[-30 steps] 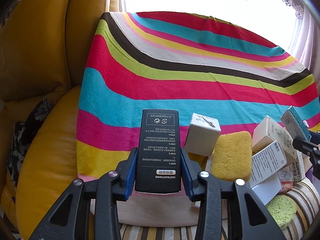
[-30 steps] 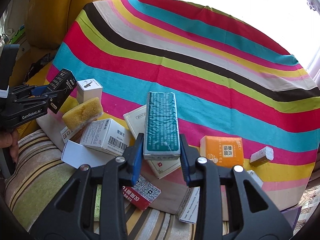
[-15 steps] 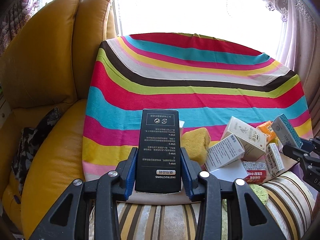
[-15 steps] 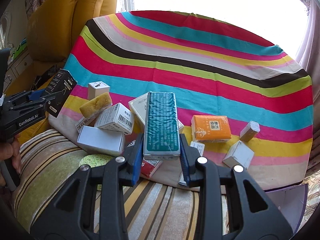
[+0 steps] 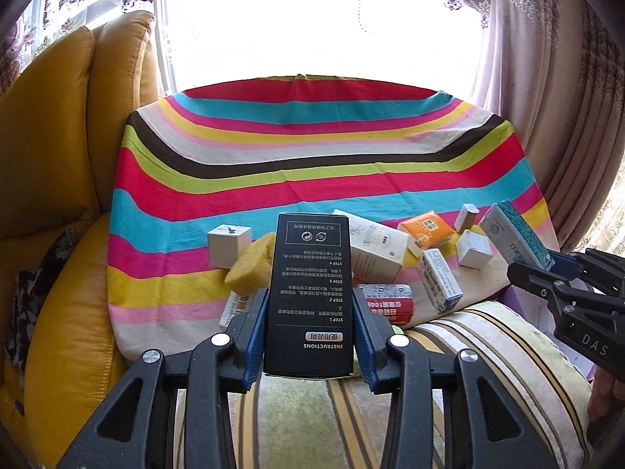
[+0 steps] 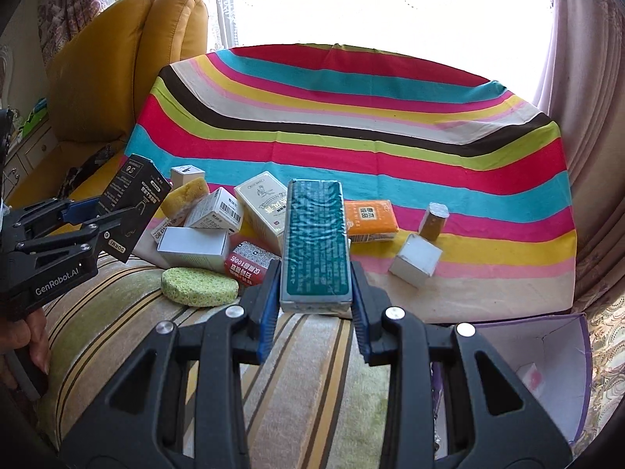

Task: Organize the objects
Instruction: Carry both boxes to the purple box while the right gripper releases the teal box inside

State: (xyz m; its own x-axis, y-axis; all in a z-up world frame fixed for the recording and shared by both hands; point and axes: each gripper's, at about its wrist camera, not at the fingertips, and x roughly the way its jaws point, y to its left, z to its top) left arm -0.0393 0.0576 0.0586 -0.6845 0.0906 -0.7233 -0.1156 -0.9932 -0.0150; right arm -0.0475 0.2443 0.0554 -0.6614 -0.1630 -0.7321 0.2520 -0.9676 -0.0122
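A: Nearest: left gripper (image 5: 310, 336) clamped on the black box (image 5: 310, 293), right gripper (image 6: 315, 293) clamped on the teal box (image 6: 315, 238), both held above the striped cushion (image 6: 304, 371).

B: Behind them, the box pile (image 6: 218, 219) on the striped cloth (image 6: 351, 117). Risk: both boxes are gripped near one end only; a jolt could pivot them loose.

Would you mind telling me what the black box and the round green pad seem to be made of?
Black box: probably matte printed cardboard, given crisp folded edges and white print. Round green pad: likely cellulose sponge, given its pitted, porous surface, though that is only how it looks.
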